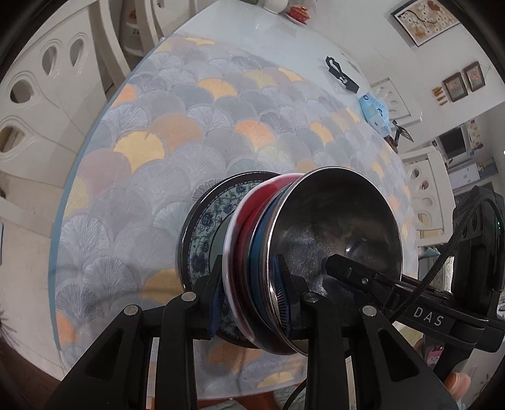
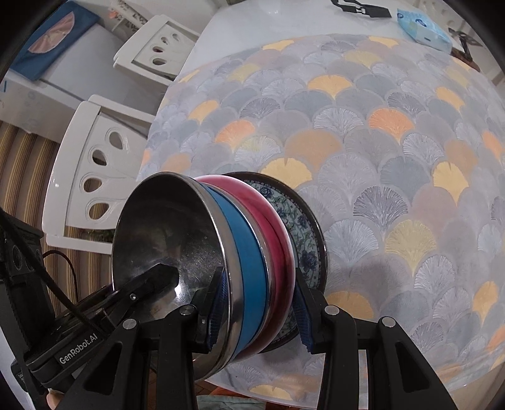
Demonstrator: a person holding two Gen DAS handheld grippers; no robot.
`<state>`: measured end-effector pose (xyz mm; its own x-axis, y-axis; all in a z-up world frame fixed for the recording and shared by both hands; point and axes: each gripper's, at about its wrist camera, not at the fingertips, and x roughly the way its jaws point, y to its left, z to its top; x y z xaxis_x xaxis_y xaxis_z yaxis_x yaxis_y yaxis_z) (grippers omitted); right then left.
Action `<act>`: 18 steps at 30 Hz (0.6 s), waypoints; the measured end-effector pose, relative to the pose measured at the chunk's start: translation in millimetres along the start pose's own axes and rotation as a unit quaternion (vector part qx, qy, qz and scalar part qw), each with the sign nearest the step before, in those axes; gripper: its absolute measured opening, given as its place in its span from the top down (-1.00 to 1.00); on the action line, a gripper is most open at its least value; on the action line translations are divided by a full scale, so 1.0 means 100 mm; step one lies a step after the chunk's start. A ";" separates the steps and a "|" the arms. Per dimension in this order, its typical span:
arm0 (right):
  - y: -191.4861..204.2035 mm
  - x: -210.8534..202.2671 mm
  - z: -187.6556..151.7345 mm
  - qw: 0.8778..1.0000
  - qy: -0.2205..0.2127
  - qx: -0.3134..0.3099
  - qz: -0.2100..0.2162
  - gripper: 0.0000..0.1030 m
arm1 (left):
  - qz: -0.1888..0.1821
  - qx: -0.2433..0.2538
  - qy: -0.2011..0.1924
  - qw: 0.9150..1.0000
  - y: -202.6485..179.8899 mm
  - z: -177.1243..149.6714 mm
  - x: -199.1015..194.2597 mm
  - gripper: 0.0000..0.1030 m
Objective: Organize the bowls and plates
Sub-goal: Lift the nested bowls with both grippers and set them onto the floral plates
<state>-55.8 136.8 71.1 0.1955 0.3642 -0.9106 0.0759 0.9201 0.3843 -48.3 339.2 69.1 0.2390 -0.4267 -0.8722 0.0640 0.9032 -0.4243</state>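
A stack of dishes is held by both grippers over the table's near edge. It is made of a steel bowl [image 1: 341,227] on top, a blue bowl [image 1: 257,239], a red bowl [image 1: 243,217] and a floral plate [image 1: 205,227] with a dark rim. My left gripper [image 1: 251,293] is shut across the stack's rim. My right gripper [image 2: 260,310] is shut across the opposite rim, with the steel bowl [image 2: 164,230], blue bowl [image 2: 246,252], red bowl [image 2: 277,239] and floral plate [image 2: 303,233] between its pads. Each gripper shows in the other's view, inside the steel bowl.
A round table with a fan-pattern cloth [image 1: 176,135] lies beneath. At its far side are a black object [image 1: 342,75], a blue packet [image 1: 375,112] and a red item [image 1: 298,12]. White chairs [image 2: 94,157] stand around the table.
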 end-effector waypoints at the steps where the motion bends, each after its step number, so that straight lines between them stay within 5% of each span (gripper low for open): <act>1: 0.00 0.00 0.00 1.000 0.000 0.002 0.000 0.24 | -0.001 0.001 0.001 1.000 0.00 0.00 0.00 0.52; 13: -0.07 -0.04 0.02 1.000 0.013 0.015 0.017 0.22 | -0.004 0.004 0.003 1.000 0.01 0.01 -0.04 0.48; 18: -0.07 -0.21 -0.02 1.000 -0.001 0.016 0.023 -0.14 | 0.011 0.019 -0.016 1.000 0.00 -0.01 -0.22 0.39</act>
<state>-62.4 122.9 86.9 0.2010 0.4056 -0.8917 0.0975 0.8974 0.4302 -54.7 348.3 88.1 0.2711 -0.4058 -0.8728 0.0959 0.9137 -0.3950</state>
